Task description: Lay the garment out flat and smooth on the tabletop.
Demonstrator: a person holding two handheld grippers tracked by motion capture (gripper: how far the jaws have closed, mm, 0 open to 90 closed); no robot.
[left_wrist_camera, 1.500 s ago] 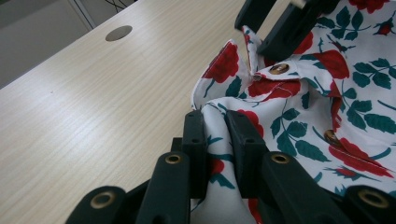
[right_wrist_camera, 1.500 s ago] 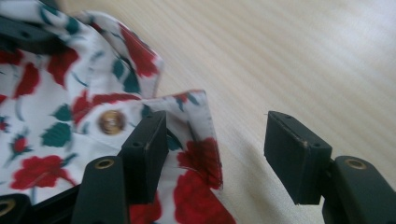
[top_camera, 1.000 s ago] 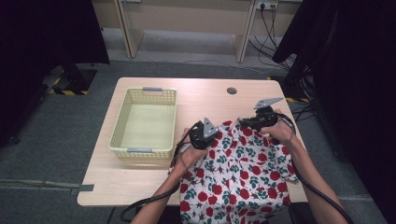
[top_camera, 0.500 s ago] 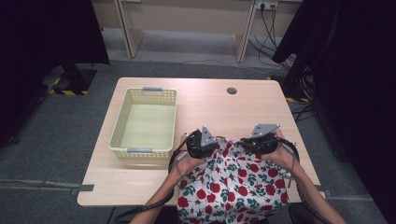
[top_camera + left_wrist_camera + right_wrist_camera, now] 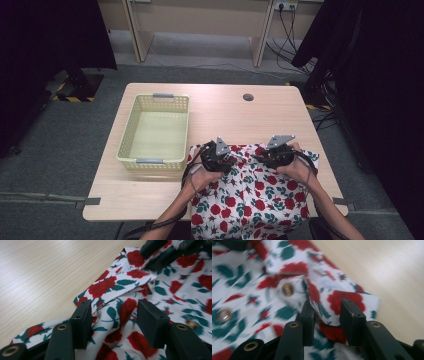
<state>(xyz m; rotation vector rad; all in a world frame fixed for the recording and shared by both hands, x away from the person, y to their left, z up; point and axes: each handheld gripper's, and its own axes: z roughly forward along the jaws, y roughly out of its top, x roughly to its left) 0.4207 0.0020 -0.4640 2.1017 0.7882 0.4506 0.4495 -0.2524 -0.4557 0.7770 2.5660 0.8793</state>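
A rose-print shirt (image 5: pixel 250 195) lies on the near right part of the wooden worktop (image 5: pixel 220 115), its lower end hanging over the near edge toward the person. Its far edge, with the collar, sits flat on the wood, just right of a pale yellow basket (image 5: pixel 156 131) that stands on the left half.

The left claw (image 5: pixel 220 159) rests on the shirt's far left corner, held by the left hand (image 5: pixel 202 176). In the left gripper view its jaws have just been opening and now stand partly apart, with a raised fold of the cloth (image 5: pixel 117 312) between them; the pads do not press on it. Farther off in that view the other claw's black jaws (image 5: pixel 162 251) lie on the collar area.

The right claw (image 5: pixel 276 154) sits on the shirt's far edge near the collar, in the right hand (image 5: pixel 300 170). In the right gripper view its jaws have also just been opening, and stand a little apart; a flap of cloth (image 5: pixel 324 307) rises between them, lying close to the left pad, loose from the right one. Two brass-coloured buttons (image 5: pixel 287 289) show on the cloth beyond, blurred

A round dark grommet (image 5: pixel 248 97) is set in the worktop's far side, well apart from the shirt
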